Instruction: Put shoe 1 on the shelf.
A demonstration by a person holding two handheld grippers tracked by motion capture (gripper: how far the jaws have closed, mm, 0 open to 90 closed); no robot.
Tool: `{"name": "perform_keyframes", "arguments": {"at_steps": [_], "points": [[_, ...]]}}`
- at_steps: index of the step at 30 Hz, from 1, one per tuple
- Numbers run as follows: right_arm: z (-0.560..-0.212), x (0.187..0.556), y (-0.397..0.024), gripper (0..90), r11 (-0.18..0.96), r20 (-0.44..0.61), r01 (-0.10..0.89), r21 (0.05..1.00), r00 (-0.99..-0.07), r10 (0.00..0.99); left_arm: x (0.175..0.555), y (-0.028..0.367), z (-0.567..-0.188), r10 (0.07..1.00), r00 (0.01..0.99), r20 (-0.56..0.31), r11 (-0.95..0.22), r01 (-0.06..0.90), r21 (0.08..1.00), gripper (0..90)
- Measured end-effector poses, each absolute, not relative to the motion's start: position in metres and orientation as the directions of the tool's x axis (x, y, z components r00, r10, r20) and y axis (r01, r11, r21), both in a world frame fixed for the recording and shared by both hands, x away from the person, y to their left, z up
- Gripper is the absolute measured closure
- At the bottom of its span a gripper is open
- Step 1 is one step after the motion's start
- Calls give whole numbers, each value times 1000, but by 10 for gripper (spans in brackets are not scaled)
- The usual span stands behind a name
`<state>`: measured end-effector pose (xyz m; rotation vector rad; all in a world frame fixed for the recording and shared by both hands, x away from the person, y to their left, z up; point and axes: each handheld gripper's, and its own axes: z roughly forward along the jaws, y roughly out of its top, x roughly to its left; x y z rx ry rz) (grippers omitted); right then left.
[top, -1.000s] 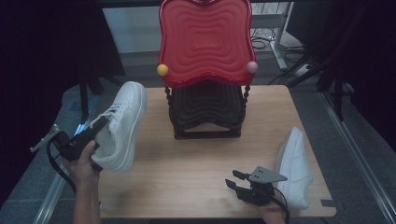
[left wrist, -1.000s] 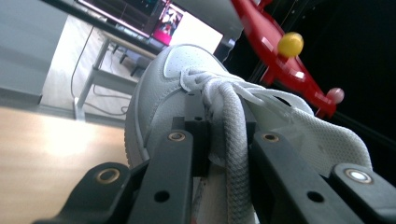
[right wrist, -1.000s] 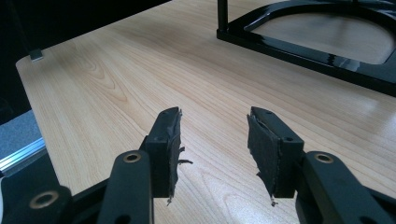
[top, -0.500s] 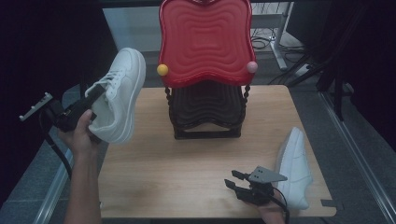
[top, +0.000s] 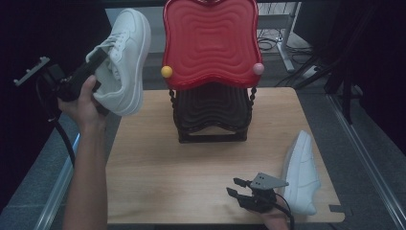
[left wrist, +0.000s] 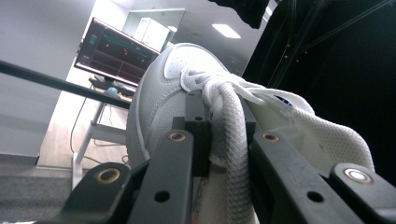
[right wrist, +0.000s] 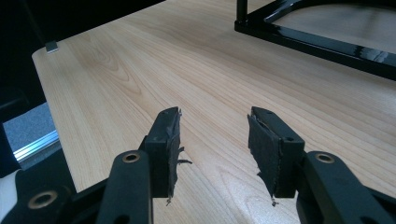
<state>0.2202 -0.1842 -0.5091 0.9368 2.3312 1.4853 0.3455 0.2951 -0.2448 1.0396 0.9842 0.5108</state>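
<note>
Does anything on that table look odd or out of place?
The white sneaker at the table's right edge lies tipped on its side. Also, the pads of the right hand-held gripper look frayed and torn along their edges.

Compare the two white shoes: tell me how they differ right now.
The left shoe is held in the air off the table's left edge, clamped at its laces by the left tongs; the right shoe lies on the table, ungripped, beside the open right tongs. Both are white sneakers.

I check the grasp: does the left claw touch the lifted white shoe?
Touching. The left gripper view shows the left claw clamped on the lifted white shoe.
</note>
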Motion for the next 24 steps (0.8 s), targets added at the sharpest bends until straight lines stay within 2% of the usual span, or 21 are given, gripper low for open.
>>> {"name": "perform_keyframes", "arguments": {"at_steps": [5, 11, 16, 24], "points": [[-512, 220, -184, 530, 278, 158, 402, 872, -769, 619, 357, 274, -220, 766, 506, -397, 420, 75, 904, 823], [-512, 218, -182, 524, 271, 170, 401, 875, -779, 604, 374, 254, -203, 739, 531, -415, 440, 86, 894, 823], [-514, 219, -184, 522, 269, 173, 409, 872, -772, 612, 389, 235, -191, 767, 512, -385, 406, 77, 911, 823], [-515, 217, -181, 517, 279, 166, 405, 871, -776, 608, 420, 209, -182, 780, 486, -394, 408, 82, 909, 823]]}}
